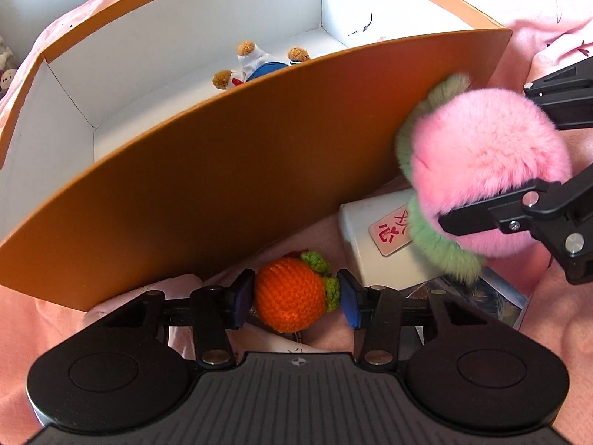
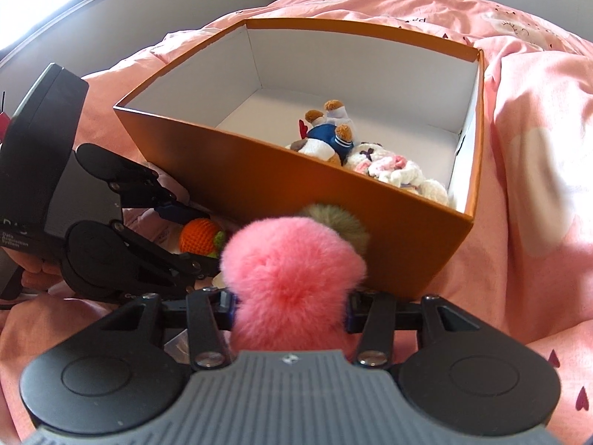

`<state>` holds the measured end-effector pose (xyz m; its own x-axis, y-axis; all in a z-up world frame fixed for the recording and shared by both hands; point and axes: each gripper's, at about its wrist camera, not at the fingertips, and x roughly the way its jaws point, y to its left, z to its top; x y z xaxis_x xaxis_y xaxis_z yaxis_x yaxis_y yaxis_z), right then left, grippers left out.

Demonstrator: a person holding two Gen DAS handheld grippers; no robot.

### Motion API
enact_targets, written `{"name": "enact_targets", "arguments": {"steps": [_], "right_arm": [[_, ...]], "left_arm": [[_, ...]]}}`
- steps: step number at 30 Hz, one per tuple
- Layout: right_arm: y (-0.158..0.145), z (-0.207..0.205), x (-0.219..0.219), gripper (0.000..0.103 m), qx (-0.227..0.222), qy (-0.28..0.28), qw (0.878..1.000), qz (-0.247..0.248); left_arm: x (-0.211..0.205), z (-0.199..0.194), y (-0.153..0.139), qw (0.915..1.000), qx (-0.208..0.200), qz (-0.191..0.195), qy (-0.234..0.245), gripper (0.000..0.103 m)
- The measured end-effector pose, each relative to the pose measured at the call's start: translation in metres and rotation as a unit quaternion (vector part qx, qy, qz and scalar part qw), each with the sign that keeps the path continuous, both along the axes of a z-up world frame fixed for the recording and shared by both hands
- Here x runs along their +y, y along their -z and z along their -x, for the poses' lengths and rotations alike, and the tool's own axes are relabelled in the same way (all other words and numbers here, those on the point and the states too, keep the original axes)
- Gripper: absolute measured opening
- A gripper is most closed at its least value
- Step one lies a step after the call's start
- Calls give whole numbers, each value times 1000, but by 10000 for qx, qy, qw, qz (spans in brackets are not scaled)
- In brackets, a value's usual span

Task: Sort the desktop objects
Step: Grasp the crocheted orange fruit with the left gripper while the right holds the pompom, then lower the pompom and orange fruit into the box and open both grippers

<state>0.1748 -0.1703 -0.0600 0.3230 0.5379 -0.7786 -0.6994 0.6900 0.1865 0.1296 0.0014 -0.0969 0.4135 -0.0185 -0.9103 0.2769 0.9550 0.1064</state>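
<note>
My left hand-held gripper (image 1: 295,298) stood spread astride the crocheted orange (image 1: 291,293) just outside the orange box (image 1: 229,170), nearer than the right hand-held gripper (image 2: 291,306) pinching the pink pompom (image 2: 292,270).

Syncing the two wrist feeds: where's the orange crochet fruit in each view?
Left wrist: orange crochet fruit sits bottom centre, between the left gripper's pads, below the box wall.
Right wrist: orange crochet fruit shows left of centre, between the other gripper's fingers, left of the pink pom-pom.
Shared landmark: the orange box, just behind the fruit in both.
</note>
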Motion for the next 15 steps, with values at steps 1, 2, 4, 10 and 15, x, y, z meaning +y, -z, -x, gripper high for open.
{"name": "enact_targets", "arguments": {"steps": [1, 2, 4, 10, 15], "right_arm": [[1, 0, 1, 50, 3, -15, 10000, 16], [1, 1, 2, 50, -9, -32, 10000, 32], [-1, 2, 2, 50, -44, -42, 10000, 44], [-17, 6, -5, 49, -112, -31, 9999, -120], [-44, 12, -12, 49, -233, -53, 9990, -376]], "left_arm": [[1, 1, 0, 10000, -12, 10, -13, 54], [2, 1, 0, 10000, -18, 32, -31, 54], [5, 4, -4, 9999, -52, 113, -106, 53], [21, 20, -31, 9979, -271, 492, -315, 53], [30, 35, -65, 9930, -470, 1025, -339, 53]]}}
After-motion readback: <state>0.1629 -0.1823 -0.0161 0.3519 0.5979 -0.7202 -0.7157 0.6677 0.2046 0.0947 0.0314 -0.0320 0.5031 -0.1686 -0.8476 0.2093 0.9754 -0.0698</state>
